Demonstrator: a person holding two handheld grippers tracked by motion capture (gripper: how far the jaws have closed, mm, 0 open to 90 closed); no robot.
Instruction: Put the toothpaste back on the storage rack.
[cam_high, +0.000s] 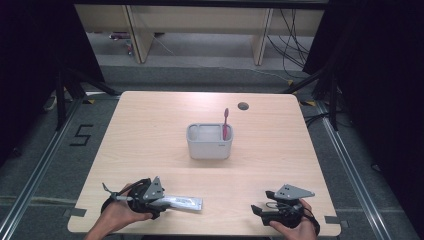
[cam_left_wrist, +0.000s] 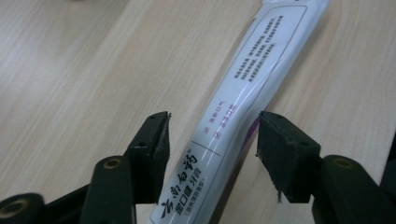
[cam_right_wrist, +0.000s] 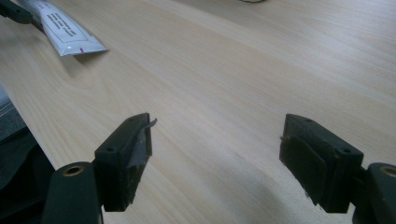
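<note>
Toothpaste tube lying between the left gripper's jaws

Toothpaste tube (cam_high: 181, 202), white with dark printed lettering, is lying flat on the wooden table (cam_high: 150, 145) near the front edge, at the person's left. In the left gripper view the tube (cam_left_wrist: 233, 121) is running up between the two black jaws of the left gripper (cam_left_wrist: 212, 144). The jaws are standing on either side of it: the pad on the left of that view is sitting just beside the tube's edge, and the pad on the right is showing a narrow gap of table before the tube. No pad is visibly pressing on it, so the tube is lying between them unpinched.

From the high view, the left gripper (cam_high: 162, 202) is sitting over the tube's near end, and the person's left hand (cam_high: 120, 212) is holding it low at the table.

Over at the front right, the right gripper (cam_high: 257, 210) is resting in the person's right hand (cam_high: 295, 225), well apart from the tube. Its jaws are standing spread wide over bare wood in the right gripper view (cam_right_wrist: 217, 154), with nothing between them.

Mid-table, a grey holder (cam_high: 209, 147) is standing with a pink toothbrush (cam_high: 225, 122) upright in its right compartment.
</note>
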